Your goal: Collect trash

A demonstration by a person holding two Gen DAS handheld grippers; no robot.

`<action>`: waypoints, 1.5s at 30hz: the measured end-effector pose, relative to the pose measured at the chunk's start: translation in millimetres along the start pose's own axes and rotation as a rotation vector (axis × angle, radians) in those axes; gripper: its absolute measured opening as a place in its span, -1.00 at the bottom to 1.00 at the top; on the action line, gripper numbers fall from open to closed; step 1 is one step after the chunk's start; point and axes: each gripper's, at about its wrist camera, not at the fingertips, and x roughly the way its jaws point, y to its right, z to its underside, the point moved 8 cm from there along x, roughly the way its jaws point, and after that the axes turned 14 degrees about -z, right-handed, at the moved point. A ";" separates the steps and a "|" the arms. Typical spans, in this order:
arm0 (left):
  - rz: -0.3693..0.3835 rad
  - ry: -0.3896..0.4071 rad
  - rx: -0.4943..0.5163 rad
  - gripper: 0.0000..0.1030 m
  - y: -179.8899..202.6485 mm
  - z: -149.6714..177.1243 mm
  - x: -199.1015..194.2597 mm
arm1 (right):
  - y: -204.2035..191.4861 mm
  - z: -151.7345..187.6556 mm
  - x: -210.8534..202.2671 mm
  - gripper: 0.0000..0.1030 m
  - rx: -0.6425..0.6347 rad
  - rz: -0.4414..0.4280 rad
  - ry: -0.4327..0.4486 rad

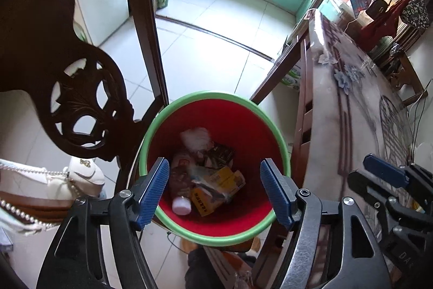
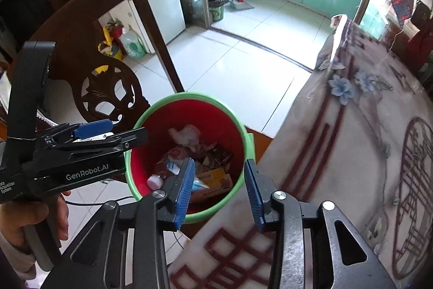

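Hovering over bin [image 1: 215,234] at frame centre, left gripper [image 1: 213,188] and right gripper [image 2: 219,191] both parted, empty; risk: clipping rim, tipping bin, spilling trash [image 1: 213,180].

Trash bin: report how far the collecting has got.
Done: the trash bin already holds a bottle, a yellow box and wrappers. In hand: nothing; the left hand-held gripper and right hand-held gripper are open above it. Left: no loose trash shows here.

Red bin [image 1: 230,115] on tiled floor [image 1: 216,50]
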 end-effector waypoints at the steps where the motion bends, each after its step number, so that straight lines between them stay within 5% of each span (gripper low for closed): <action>1: -0.005 0.005 0.002 0.45 3.0 1.5 -4.1 | 1.3 1.1 -9.1 -0.26 -0.006 0.004 0.018; 5: 0.009 0.016 -0.004 0.58 21.2 14.2 -27.3 | 6.9 8.4 -42.6 0.13 -0.032 0.006 0.071; 10: 0.024 0.095 -0.064 0.99 44.6 29.3 -65.6 | 25.6 28.0 -94.6 0.18 -0.024 -0.008 0.150; 19: -0.018 0.392 -0.089 0.99 105.2 42.7 -154.9 | 65.3 64.0 -203.1 0.50 -0.001 0.031 0.363; 23: 0.023 0.489 -0.074 0.99 132.3 45.2 -186.1 | 72.3 73.6 -242.0 0.55 -0.034 0.078 0.466; 32: -0.046 0.642 -0.122 0.99 149.4 42.7 -229.6 | 93.1 81.7 -301.1 0.70 -0.011 0.150 0.587; 45: -0.115 0.582 -0.183 0.99 148.5 45.4 -223.5 | 122.1 91.0 -319.0 0.70 0.023 0.189 0.583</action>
